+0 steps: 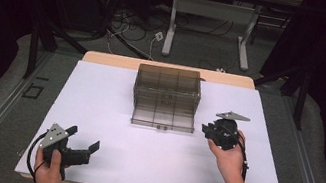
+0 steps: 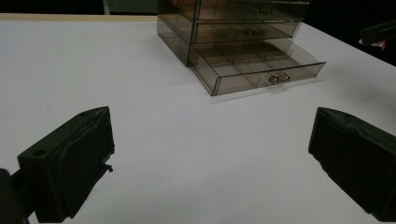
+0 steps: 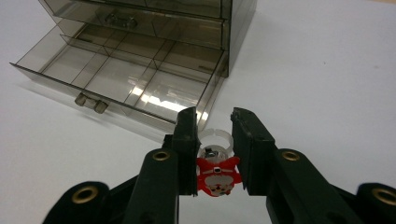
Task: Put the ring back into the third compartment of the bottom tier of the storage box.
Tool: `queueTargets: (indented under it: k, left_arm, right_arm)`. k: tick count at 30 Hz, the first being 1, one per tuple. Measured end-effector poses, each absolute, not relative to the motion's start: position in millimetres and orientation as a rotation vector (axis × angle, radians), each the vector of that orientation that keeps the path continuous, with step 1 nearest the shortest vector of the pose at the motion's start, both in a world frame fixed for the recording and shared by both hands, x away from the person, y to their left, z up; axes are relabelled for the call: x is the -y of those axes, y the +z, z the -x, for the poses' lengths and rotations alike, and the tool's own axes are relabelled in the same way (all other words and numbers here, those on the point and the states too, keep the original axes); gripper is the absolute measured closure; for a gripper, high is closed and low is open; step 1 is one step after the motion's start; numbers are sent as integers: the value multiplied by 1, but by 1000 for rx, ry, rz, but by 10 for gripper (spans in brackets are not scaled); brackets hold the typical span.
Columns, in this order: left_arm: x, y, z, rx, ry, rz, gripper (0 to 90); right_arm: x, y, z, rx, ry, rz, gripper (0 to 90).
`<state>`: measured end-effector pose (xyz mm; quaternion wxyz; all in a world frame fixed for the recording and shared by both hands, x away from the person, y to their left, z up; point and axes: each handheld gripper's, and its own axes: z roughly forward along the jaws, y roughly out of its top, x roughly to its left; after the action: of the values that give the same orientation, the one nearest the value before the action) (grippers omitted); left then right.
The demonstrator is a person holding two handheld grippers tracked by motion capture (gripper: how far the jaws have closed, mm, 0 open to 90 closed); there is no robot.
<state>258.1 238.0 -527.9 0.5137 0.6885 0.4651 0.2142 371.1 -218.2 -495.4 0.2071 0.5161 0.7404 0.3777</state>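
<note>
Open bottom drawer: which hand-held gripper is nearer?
Right. The right hand-held gripper hangs just right of the open bottom drawer; the left hand-held gripper sits far back at the table's near-left corner.

Drawer cabinet (image 1: 167,90): on the table (image 1: 103,157), centre, toward the far edge; bottom drawer (image 1: 163,118) pulled out toward the person. Right gripper (image 1: 208,130): just right of that drawer, ring (image 3: 215,173) between its jaws. Left gripper (image 1: 84,139): near-left corner, well apart.
</note>
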Motion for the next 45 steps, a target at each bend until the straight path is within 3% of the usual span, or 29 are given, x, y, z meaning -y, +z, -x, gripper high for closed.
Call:
queueTargets:
  k: [45]
  left_arm:
    - [-239,-528,-258,-1118,509,-1657,3]
  right_arm:
    - [173,-488,-411,-2108,1034,-1423,714]
